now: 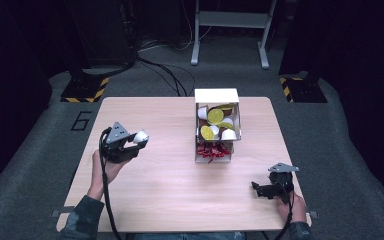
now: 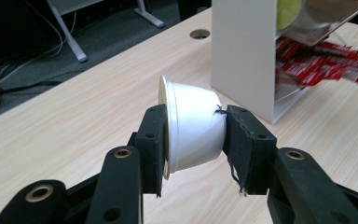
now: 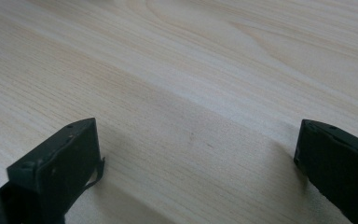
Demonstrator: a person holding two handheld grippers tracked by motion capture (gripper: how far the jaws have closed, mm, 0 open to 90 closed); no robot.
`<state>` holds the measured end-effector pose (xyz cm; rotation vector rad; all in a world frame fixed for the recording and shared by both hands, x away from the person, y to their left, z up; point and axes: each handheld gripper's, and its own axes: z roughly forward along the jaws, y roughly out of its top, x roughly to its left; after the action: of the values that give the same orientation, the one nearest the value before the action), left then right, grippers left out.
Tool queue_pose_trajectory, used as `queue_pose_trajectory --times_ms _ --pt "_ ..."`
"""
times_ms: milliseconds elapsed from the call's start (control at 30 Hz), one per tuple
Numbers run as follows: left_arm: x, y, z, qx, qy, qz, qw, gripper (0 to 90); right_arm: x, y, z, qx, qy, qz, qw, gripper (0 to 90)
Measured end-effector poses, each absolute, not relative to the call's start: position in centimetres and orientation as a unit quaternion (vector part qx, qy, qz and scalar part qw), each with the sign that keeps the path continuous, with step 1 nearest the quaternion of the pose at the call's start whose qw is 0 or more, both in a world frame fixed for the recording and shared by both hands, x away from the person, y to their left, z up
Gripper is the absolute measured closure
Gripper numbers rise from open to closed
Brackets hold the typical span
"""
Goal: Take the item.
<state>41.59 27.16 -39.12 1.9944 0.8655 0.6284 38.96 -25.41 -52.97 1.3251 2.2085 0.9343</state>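
Clamping one white cup [image 2: 193, 133], the left gripper [image 1: 130, 141] contrasts with the right gripper [image 1: 262, 189], jaws apart.

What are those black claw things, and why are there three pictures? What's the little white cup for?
A person sits at a wooden table holding a gripper, a squeezing tool, in each hand. One camera looks down from above; one rides on each gripper. The left gripper is squeezing a small white cup with a foil lid, sideways. The right gripper is open with nothing in it, low over the table. A white box holds more cups, with red packets at the bottom.
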Motion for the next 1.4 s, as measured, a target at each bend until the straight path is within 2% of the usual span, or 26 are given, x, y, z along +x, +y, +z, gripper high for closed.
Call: queue_pose_trajectory --times_ms 500,833,1133,1400 --pt "44.0 28.9 -44.4 0.795 0.385 0.218 0.415 59.6 39.0 -25.4 -53.0 0.474 0.790 0.333 0.199 0.0" --pt "44.8 28.8 -45.6 0.791 0.394 0.208 0.418 59.6 39.0 -25.4 -53.0 0.472 0.791 0.334 0.200 0.0" --pt "45.3 27.8 -46.8 0.808 0.386 0.205 0.396 59.5 39.0 -25.4 -53.0 0.473 0.790 0.334 0.200 0.0" --pt "46.3 27.5 -48.6 0.805 0.412 0.196 0.381 59.5 39.0 -25.4 -53.0 0.473 0.790 0.335 0.200 0.0"
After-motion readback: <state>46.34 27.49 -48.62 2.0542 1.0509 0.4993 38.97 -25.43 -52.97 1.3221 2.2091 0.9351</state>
